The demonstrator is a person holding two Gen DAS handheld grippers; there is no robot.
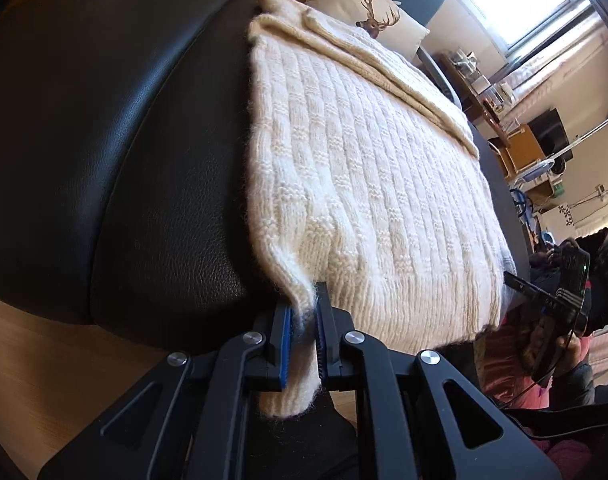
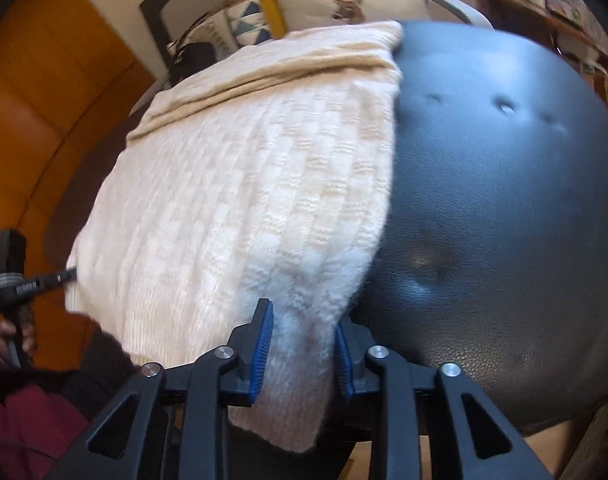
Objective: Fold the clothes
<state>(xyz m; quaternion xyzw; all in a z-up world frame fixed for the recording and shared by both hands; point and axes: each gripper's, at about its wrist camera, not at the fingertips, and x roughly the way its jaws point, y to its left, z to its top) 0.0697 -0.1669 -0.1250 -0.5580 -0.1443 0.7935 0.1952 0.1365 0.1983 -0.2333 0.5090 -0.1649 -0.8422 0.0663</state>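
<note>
Cream knitted sweater (image 1: pixel 368 184) lying flat across a black padded leather seat (image 1: pixel 104 160), with a folded band of knit already laid along its far edge, near the deer-print cushion (image 1: pixel 368 12). The near hem hangs slightly over the seat's front edge. The left gripper (image 1: pixel 304 344) has its jaws drawn together and clamped on the hem's left corner, the knit bunched between the blue pads and a tab of fabric protruding below them. The right gripper (image 2: pixel 300 352) straddles the hem's right corner; its jaws stand apart, the knit lying between the pads, with the left pad showing a gap and no evident pinch on the cloth. The step in hand appears to be taking hold of the two near corners in preparation for folding the lower half away over the body. The next move would call for the right jaws to close firmly on the corner, then both corners to be lifted together and carried evenly toward the far edge, keeping the hem taut so the thick knit does not sag or skew.
</note>
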